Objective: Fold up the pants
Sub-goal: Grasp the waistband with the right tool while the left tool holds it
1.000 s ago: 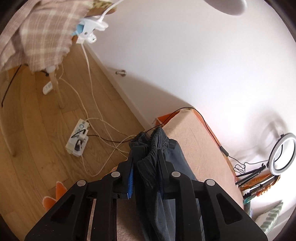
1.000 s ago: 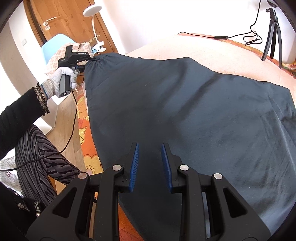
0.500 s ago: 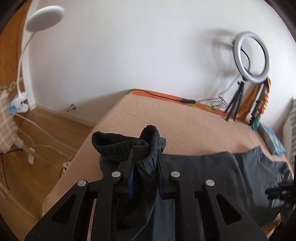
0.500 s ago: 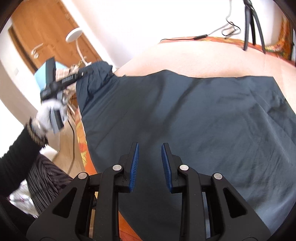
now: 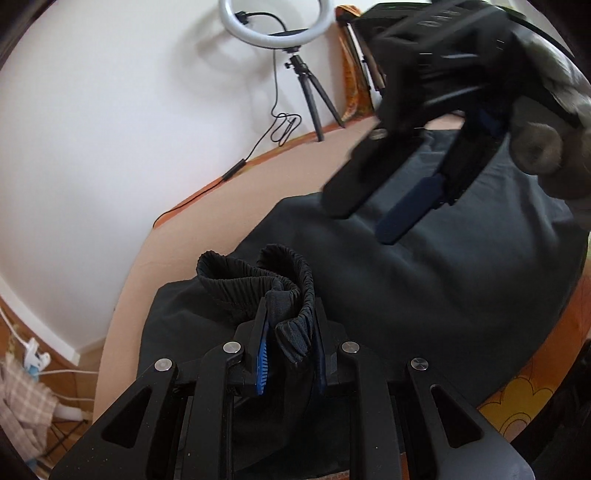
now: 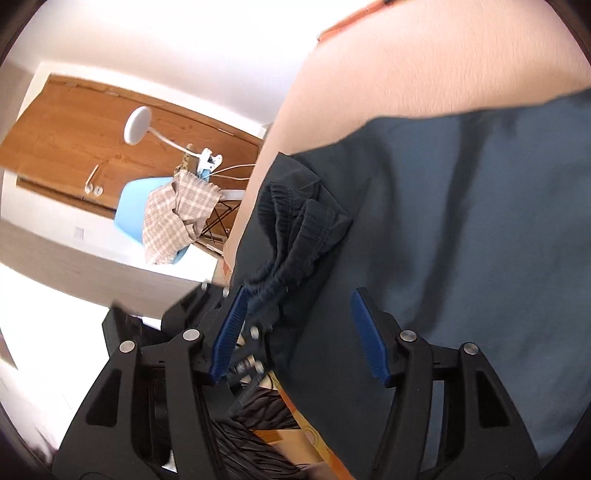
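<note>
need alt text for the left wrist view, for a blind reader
The left gripper clamps the bunched elastic waistband of dark pants spread over a peach bed. The right gripper hovers open above them; a ring light stands by the wall.

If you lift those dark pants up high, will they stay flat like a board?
Probably not. The pants look floppy: the waistband bunches and curls where the left tool pinches it. The rest drapes in soft wrinkles on the bed, so it would likely hang down. They seem light.
</note>
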Available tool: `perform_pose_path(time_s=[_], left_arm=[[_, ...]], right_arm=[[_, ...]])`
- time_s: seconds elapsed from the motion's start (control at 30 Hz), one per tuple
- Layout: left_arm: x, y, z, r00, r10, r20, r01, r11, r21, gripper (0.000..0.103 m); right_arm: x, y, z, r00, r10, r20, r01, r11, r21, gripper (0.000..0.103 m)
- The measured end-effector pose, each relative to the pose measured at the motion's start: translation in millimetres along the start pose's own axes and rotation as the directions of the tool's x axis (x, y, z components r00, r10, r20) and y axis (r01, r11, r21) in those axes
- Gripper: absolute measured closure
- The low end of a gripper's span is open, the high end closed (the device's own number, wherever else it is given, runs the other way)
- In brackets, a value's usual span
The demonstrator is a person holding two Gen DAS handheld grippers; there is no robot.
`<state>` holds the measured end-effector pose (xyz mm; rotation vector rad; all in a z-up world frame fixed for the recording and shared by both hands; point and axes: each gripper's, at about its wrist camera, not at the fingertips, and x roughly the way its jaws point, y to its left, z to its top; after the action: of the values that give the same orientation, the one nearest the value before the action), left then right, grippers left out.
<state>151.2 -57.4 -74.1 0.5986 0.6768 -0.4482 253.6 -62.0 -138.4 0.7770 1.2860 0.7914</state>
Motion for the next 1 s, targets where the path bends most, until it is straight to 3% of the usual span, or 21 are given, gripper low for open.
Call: perform_pose_path(time_s=[0.13, 0.33, 0.4, 0.5, 0.57, 0.63, 0.7, 0.8, 1.0], left_arm=[[-2, -20, 1, 0.999, 0.03, 0.014, -0.032, 0.992, 0.123, 0.086], [-3, -43, 0, 0.998, 0.054, 0.038, -0.062, 0.963, 0.263, 0.085], [-4, -49, 0, 0.997, 0.062, 0.044, -0.073, 0.951, 0.302, 0.085], [-6, -50, 3, 0.997, 0.059, 0.046, -0.071, 0.949, 0.306, 0.085], [-6, -51, 6, 0.997, 0.056, 0.048, -0.068, 0.95, 0.305, 0.085], [-17, -51, -2, 0.997, 0.052, 0.05, -0.065, 0.952, 0.3, 0.085], [-21, -53, 1, 0.997, 0.045, 0.055, -0.059, 0.954, 0.293, 0.085], [-28, -44, 5, 0.998, 0.018, 0.064, -0.034, 0.964, 0.263, 0.085], [-46, -41, 31, 0.99, -0.087, 0.108, 0.072, 0.988, 0.137, 0.085]], right_arm=[[21, -4, 10, 0.999, 0.017, -0.04, -0.015, 0.998, 0.059, 0.039], [47, 6, 25, 0.997, -0.019, -0.078, 0.026, 0.996, 0.09, 0.035], [52, 9, 29, 0.994, -0.064, -0.085, 0.071, 0.994, 0.087, 0.035], [57, 12, 30, 0.979, -0.174, -0.111, 0.18, 0.982, 0.053, 0.035], [60, 15, 30, 0.972, -0.204, -0.117, 0.21, 0.977, 0.035, 0.036], [58, 18, 30, 0.971, -0.215, -0.104, 0.219, 0.975, 0.027, 0.046], [53, 17, 30, 0.975, -0.207, -0.082, 0.21, 0.977, 0.031, 0.065], [44, 18, 27, 0.98, -0.193, -0.04, 0.194, 0.981, 0.019, 0.077], [3, 25, 19, 0.985, -0.161, 0.053, 0.163, 0.986, -0.038, 0.083]])
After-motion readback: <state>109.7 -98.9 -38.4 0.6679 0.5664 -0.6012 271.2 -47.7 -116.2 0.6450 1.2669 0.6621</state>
